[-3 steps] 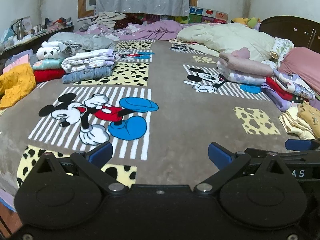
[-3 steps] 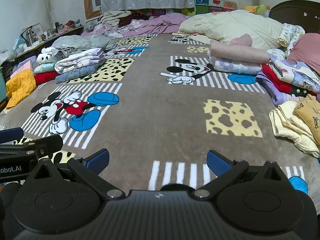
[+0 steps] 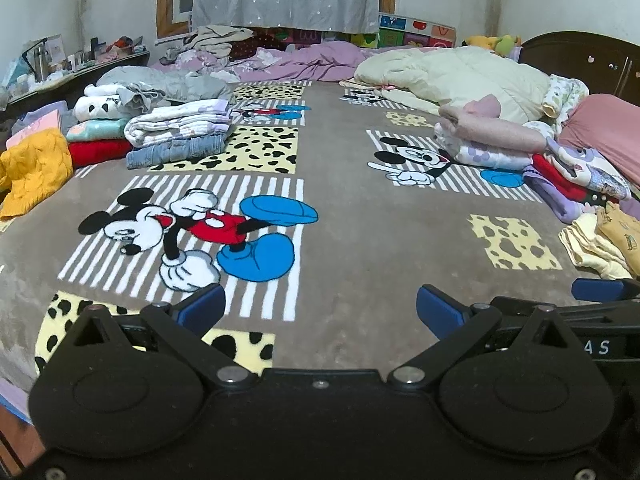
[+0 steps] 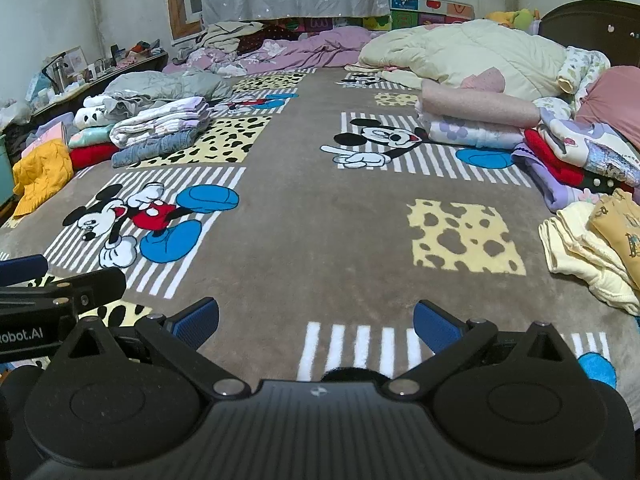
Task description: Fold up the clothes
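My left gripper [image 3: 320,310] is open and empty above the near edge of a brown Mickey Mouse blanket [image 3: 352,216]. My right gripper [image 4: 316,322] is open and empty too, just to its right; it shows at the right edge of the left wrist view [image 3: 600,290]. Folded clothes [image 3: 176,134] are stacked at the far left. A loose pile of unfolded clothes [image 4: 576,160] lies along the right, with a pale yellow garment [image 4: 580,256] and a mustard one [image 4: 620,228] nearest my right gripper.
A yellow sweater [image 3: 32,172] hangs over the left edge of the bed. A cream quilt [image 3: 460,76] and purple bedding [image 3: 312,62] lie at the back. A cluttered shelf [image 3: 60,72] runs along the left wall. A dark headboard [image 3: 580,54] stands at the right.
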